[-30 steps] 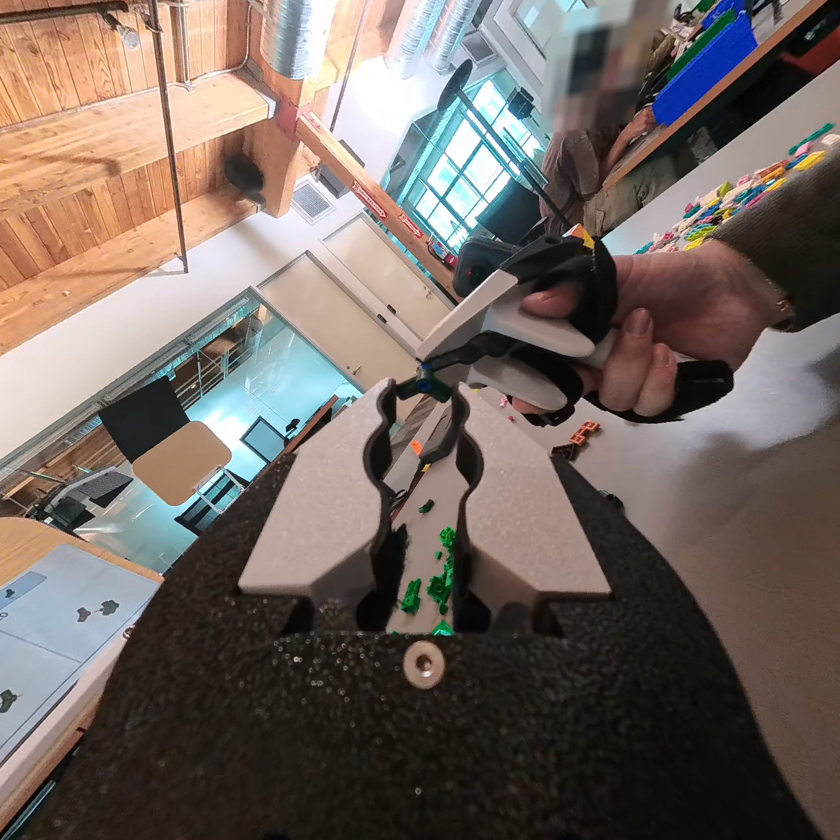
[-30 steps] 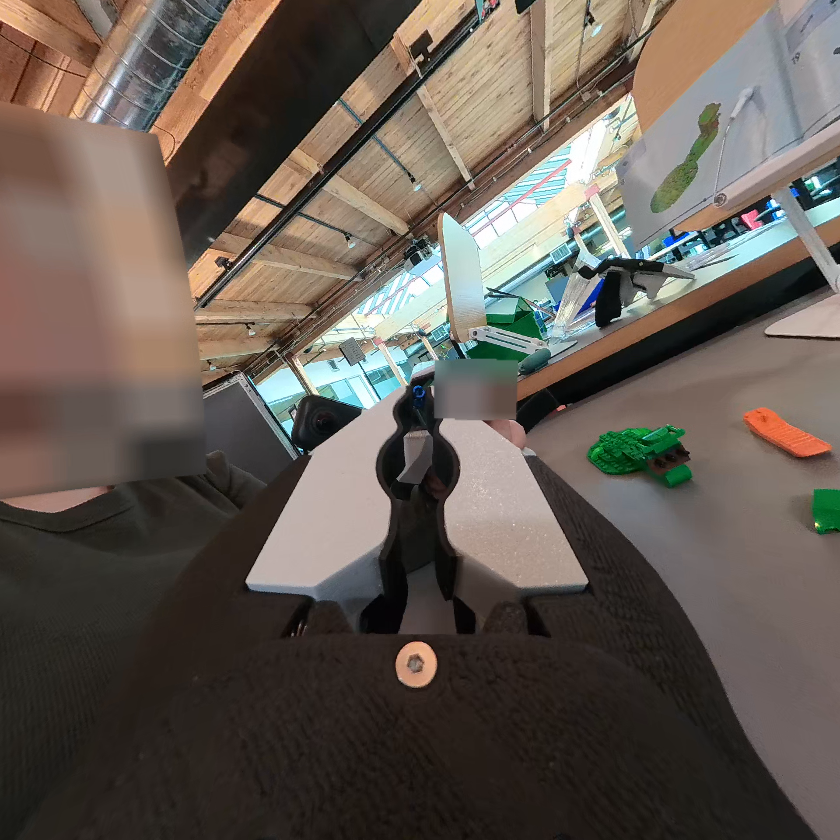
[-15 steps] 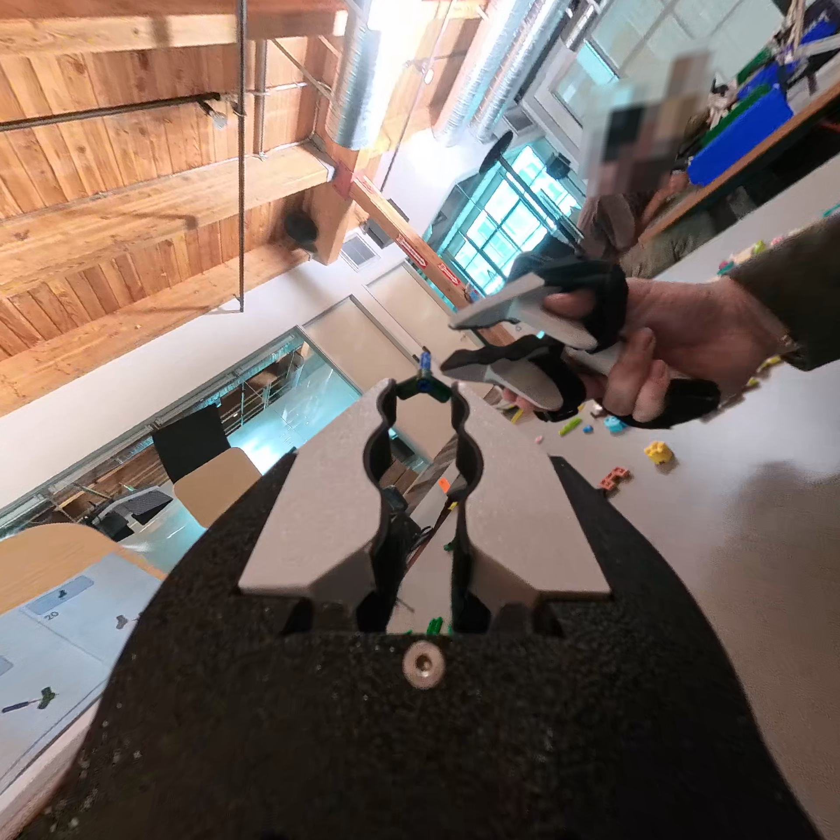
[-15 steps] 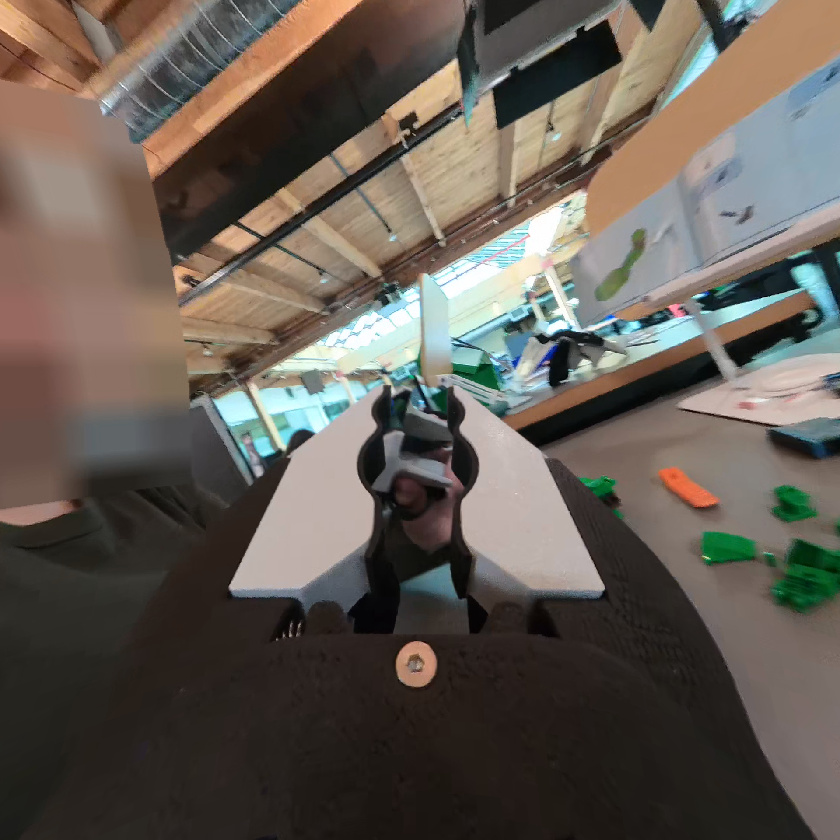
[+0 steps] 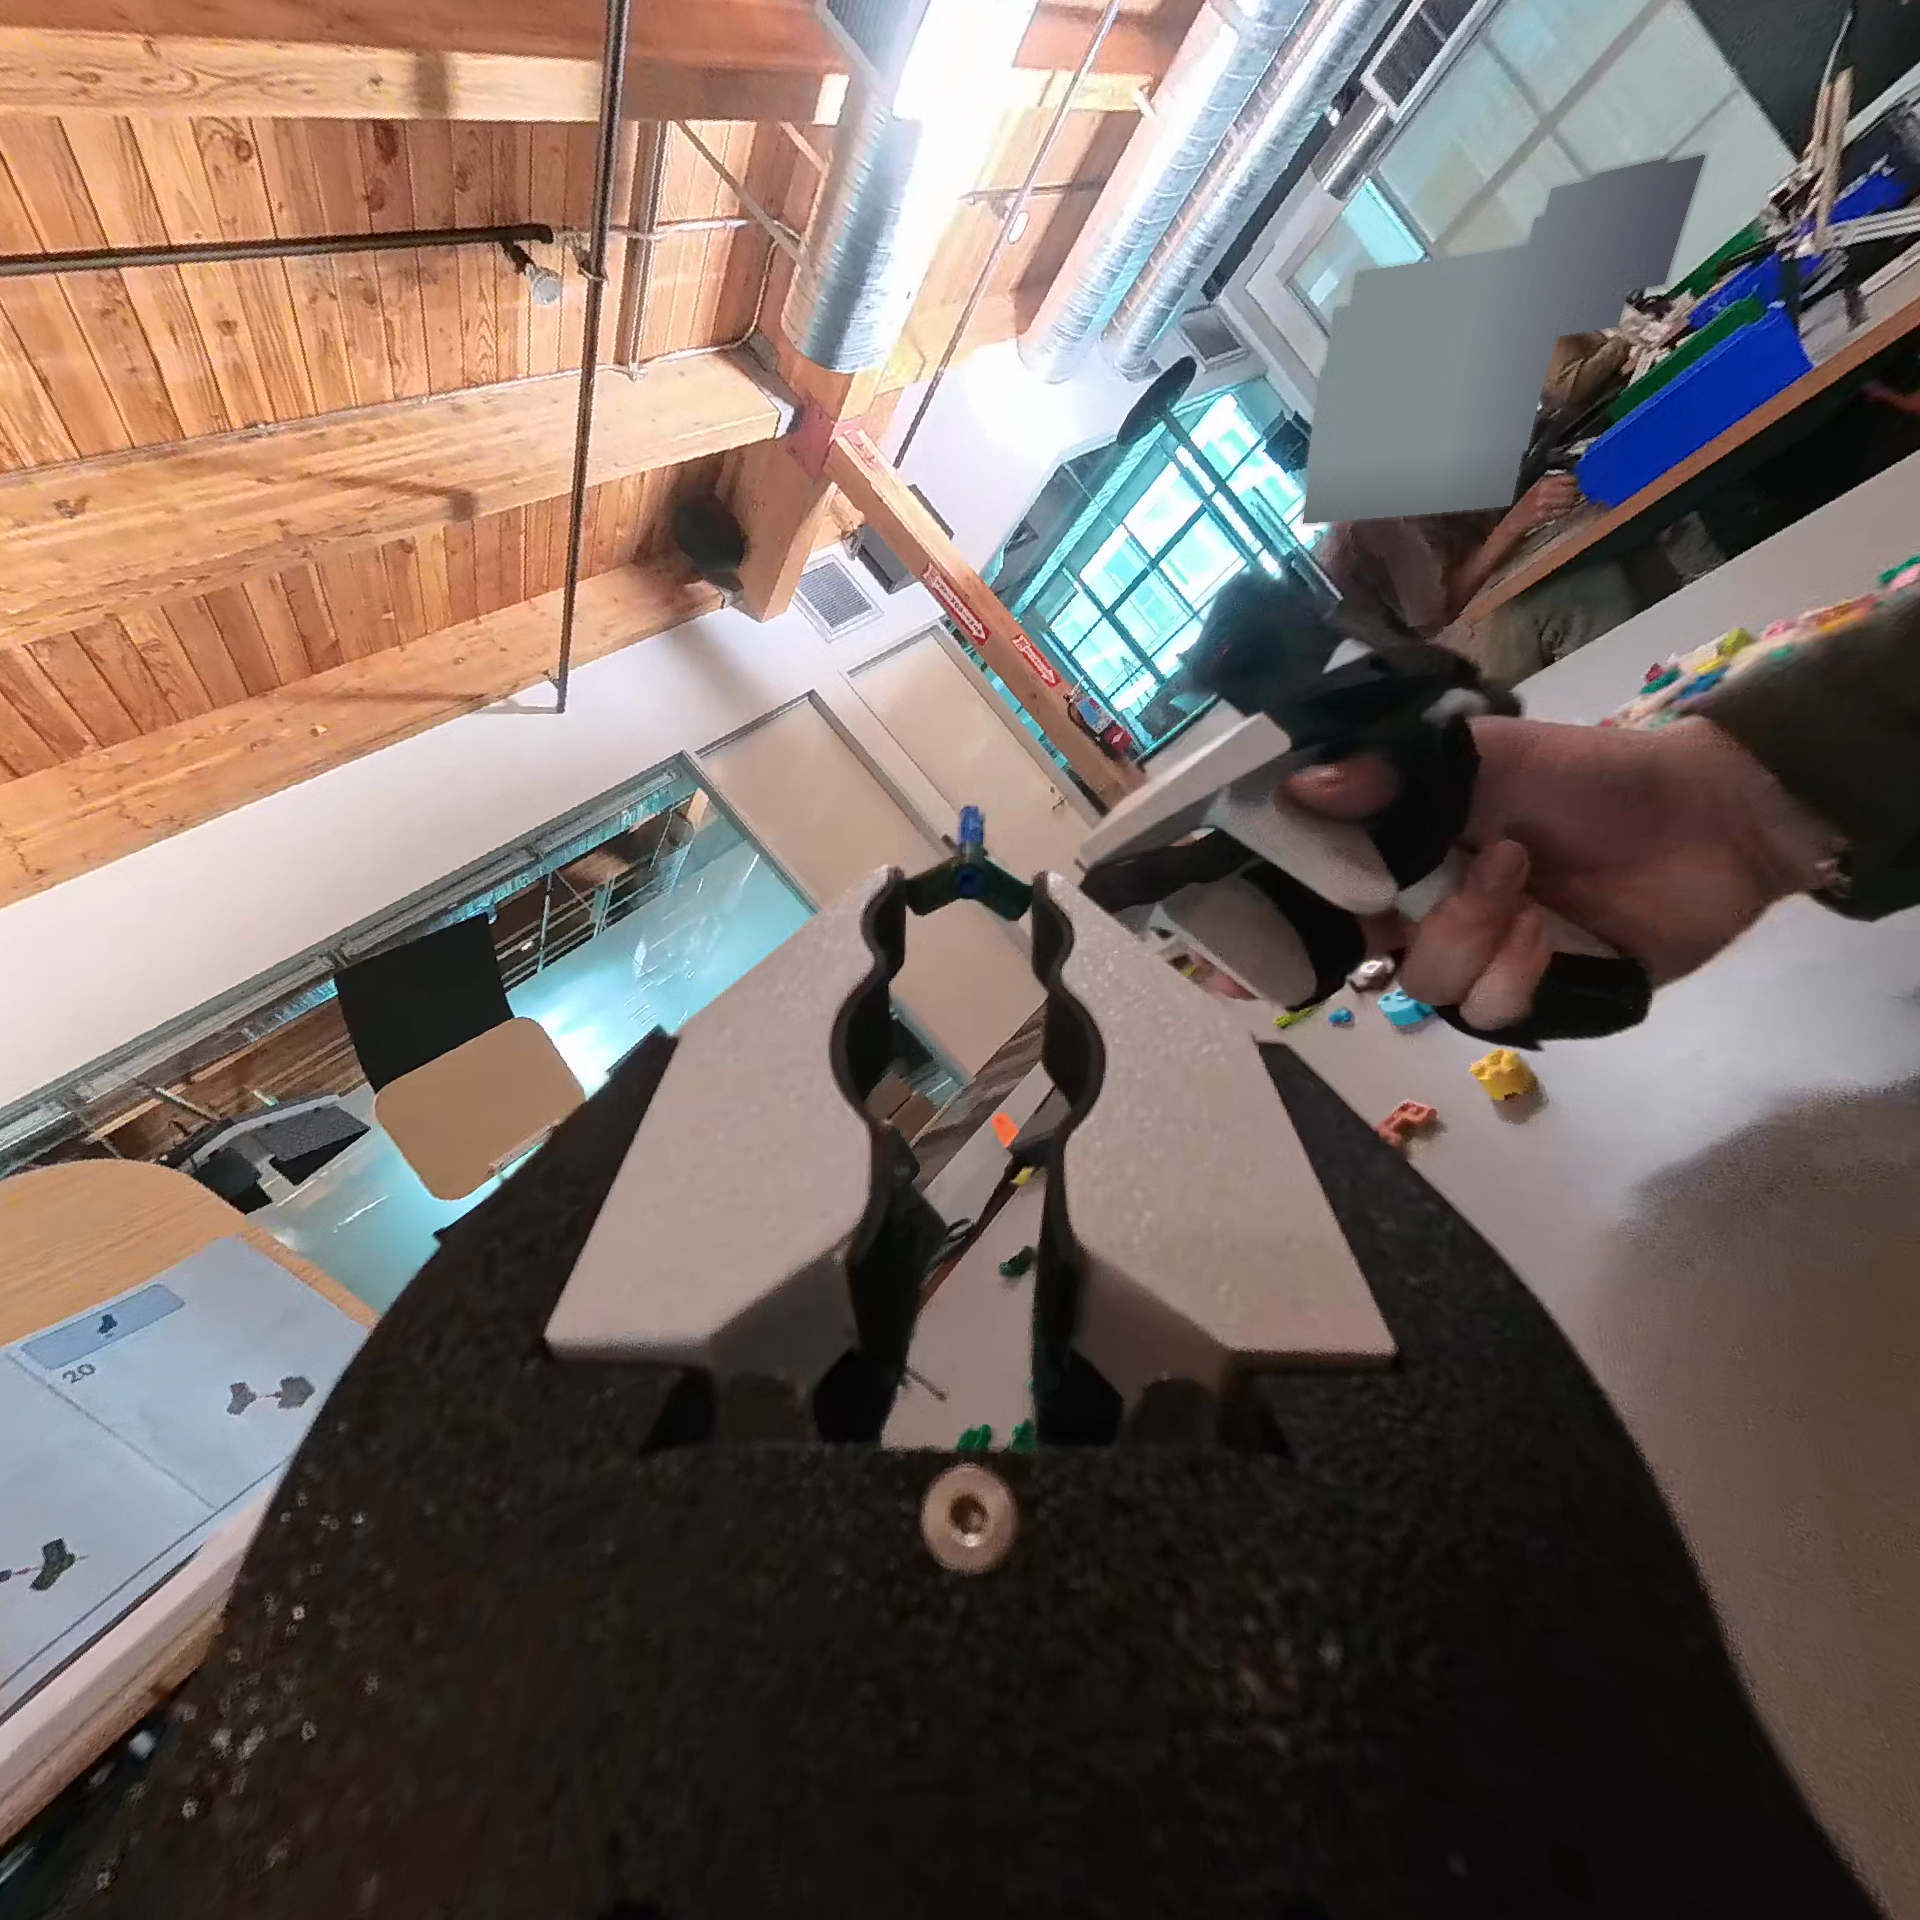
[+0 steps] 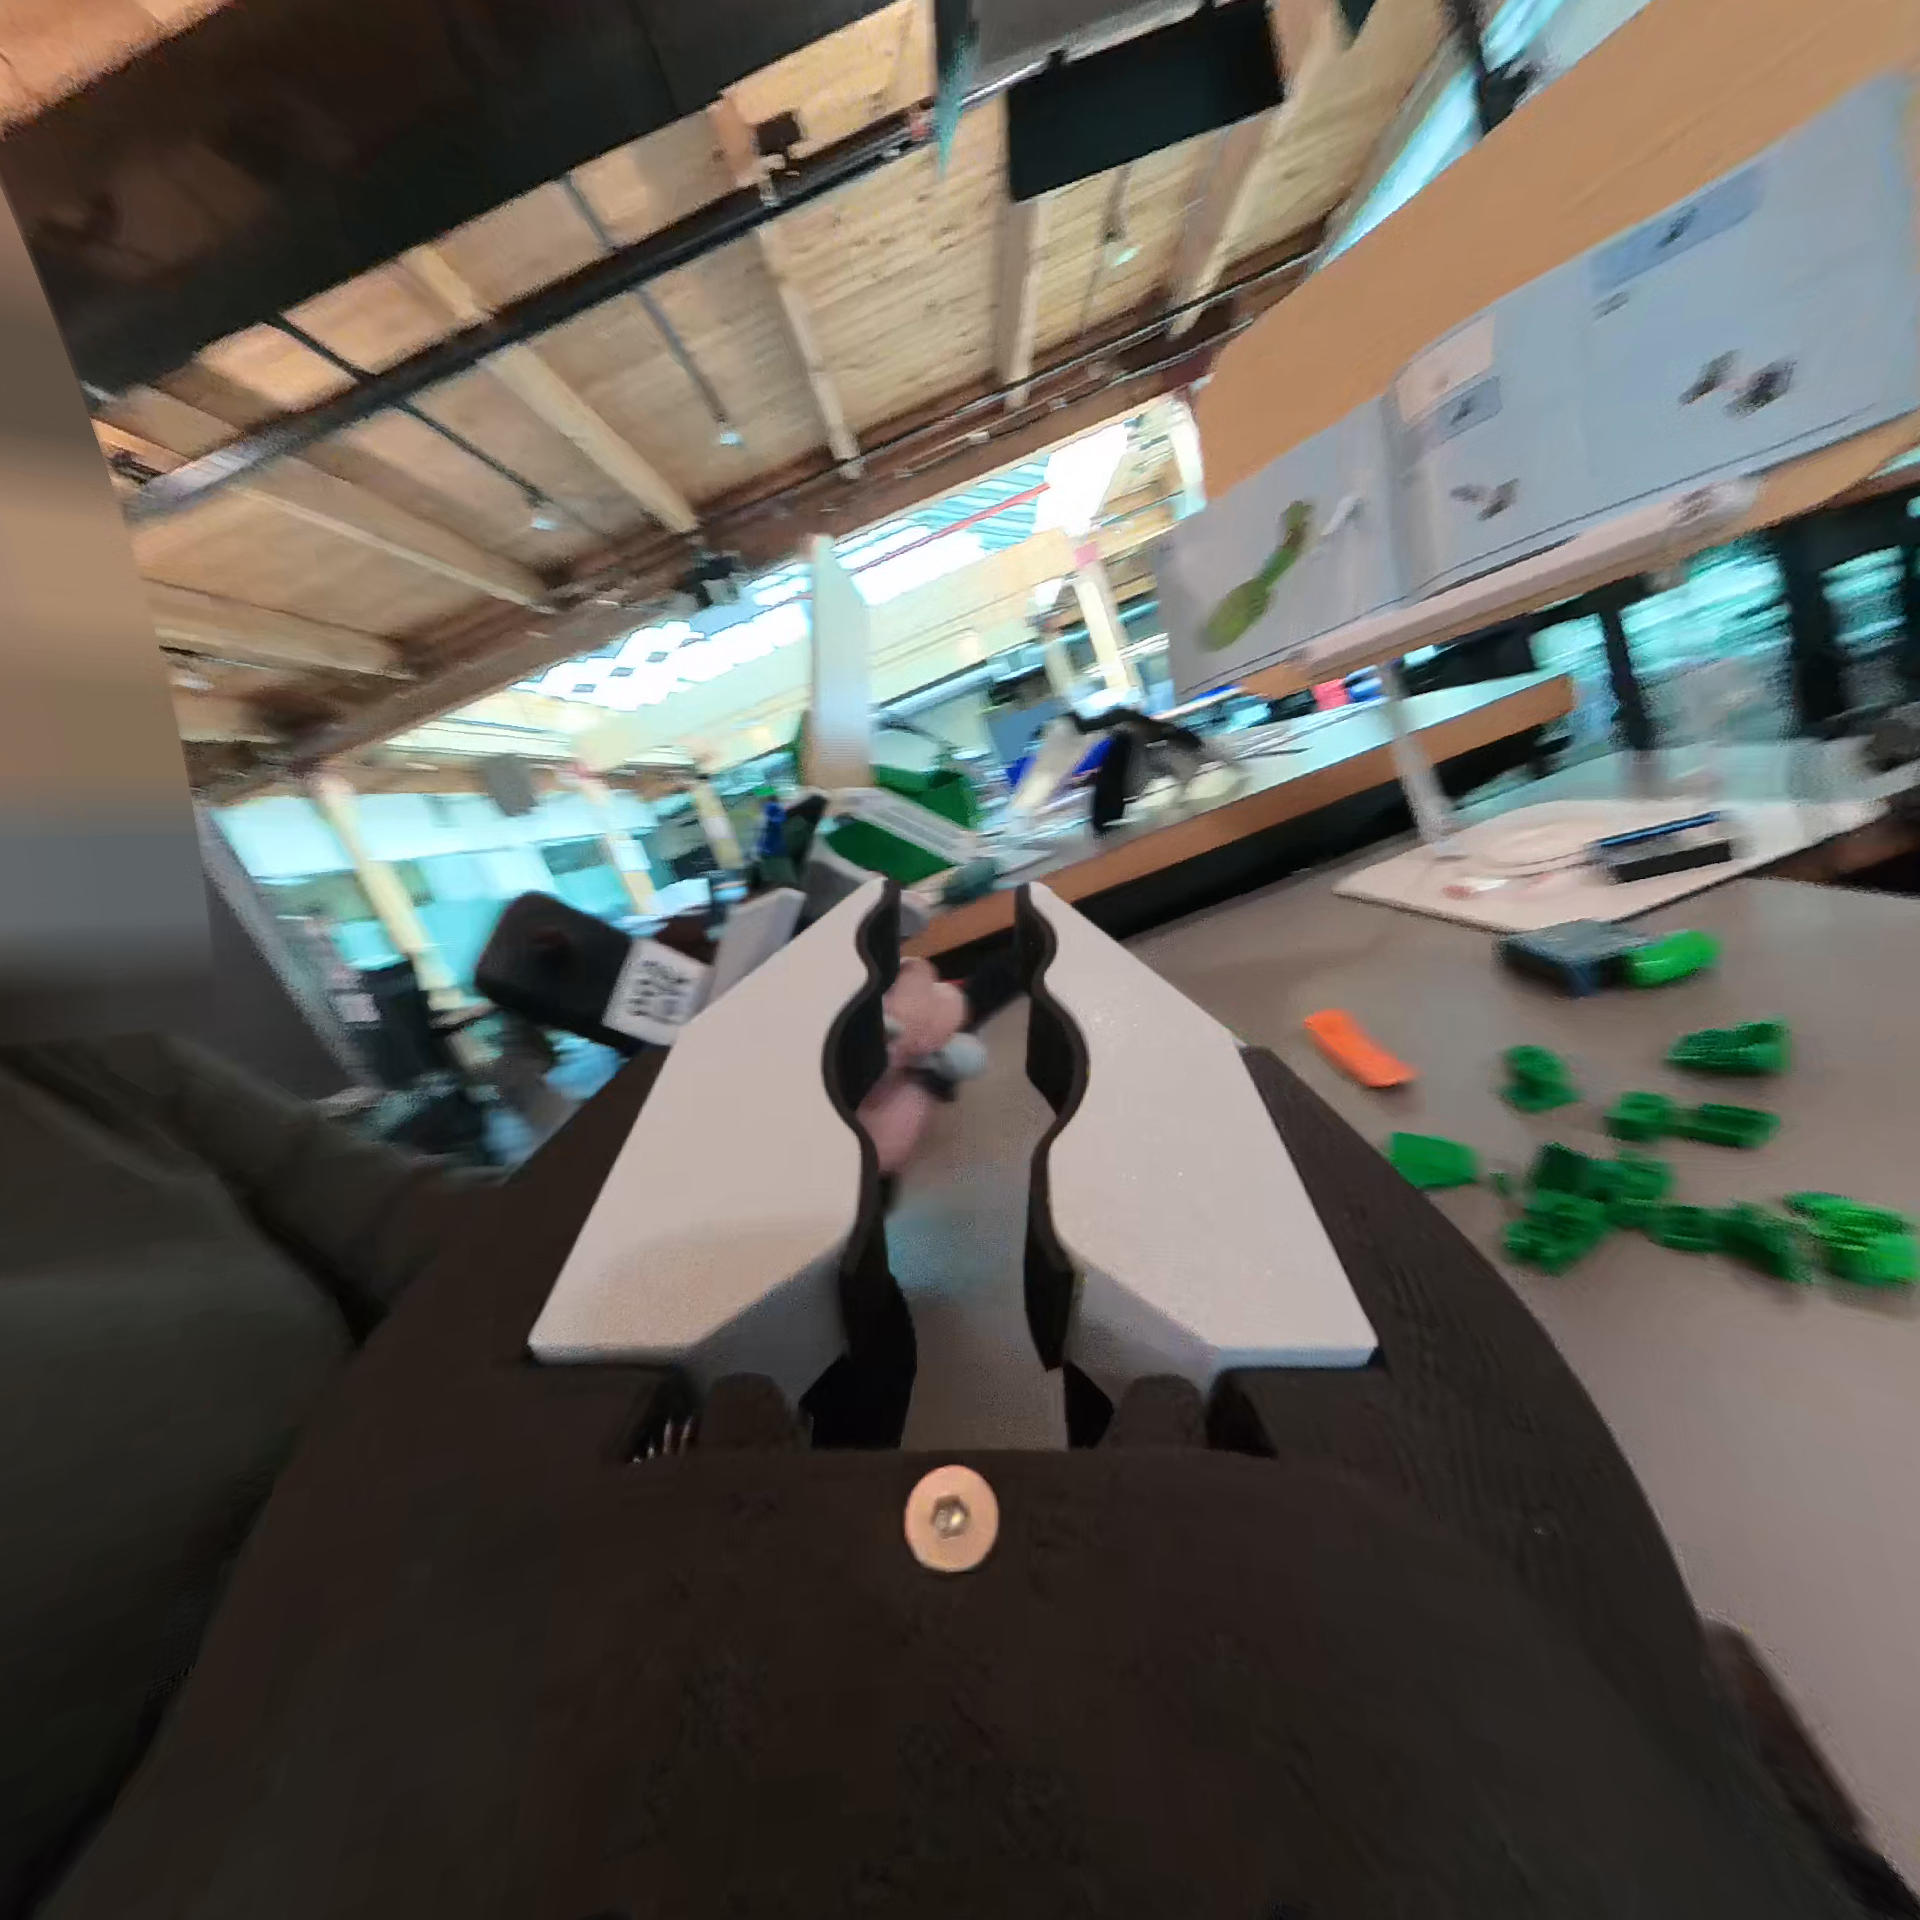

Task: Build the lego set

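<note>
The left gripper has matt grey fingers with a fine grainy finish — its body is rough, speckled black (a bright metal screw sits in it). The green bricks look like glossy plastic; the table is smooth and matt.

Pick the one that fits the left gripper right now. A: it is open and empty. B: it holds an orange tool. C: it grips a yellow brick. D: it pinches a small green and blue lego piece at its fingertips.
D: the left gripper pinches a small green and blue lego piece between its tips.
</note>
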### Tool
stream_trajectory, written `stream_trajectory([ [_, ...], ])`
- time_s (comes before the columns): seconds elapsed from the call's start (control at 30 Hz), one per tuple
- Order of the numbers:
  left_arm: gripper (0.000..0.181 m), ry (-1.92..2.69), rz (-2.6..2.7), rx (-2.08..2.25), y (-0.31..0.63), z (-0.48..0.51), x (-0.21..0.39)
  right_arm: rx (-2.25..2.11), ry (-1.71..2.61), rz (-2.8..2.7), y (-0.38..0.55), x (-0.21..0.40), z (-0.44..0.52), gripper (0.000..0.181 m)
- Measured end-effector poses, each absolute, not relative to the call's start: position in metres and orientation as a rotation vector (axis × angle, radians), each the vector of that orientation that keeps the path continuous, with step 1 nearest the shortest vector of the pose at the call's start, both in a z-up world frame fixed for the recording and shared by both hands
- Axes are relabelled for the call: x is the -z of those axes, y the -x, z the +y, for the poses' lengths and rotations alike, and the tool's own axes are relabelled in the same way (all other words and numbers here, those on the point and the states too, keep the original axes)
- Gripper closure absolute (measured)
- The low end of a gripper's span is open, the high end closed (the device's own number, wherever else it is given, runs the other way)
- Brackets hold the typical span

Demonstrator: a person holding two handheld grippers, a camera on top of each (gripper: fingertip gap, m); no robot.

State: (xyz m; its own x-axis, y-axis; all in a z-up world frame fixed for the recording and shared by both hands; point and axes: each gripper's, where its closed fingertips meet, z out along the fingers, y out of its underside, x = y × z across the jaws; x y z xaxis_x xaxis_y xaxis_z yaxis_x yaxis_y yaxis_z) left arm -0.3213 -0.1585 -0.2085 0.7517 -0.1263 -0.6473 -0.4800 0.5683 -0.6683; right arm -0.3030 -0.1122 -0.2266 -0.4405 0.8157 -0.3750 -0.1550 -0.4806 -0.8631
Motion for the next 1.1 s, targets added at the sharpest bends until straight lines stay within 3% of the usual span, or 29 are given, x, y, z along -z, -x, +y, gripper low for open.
stream_trajectory([
  [0.1, 0.16, 1.005, 0.693, -0.27, 0.329, -0.149, 0.217, -1.663, 1.104, -0.934, 0.306, 0.24, -0.093, 0.16],
  [0.17, 0.16, 1.051, 0.685, -0.298, 0.334, -0.14, 0.228, -1.464, 1.103, -0.828, 0.302, 0.245, -0.076, 0.149],
  [0.33, 0.16, 1.114, 0.693, -0.317, 0.339, -0.125, 0.246, -1.203, 1.056, -0.746, 0.288, 0.241, -0.057, 0.149],
  [1.1, 0.16, 1.155, 0.708, -0.357, 0.344, -0.115, 0.261, -1.224, 1.175, -1.007, 0.318, 0.266, -0.083, 0.154],
])
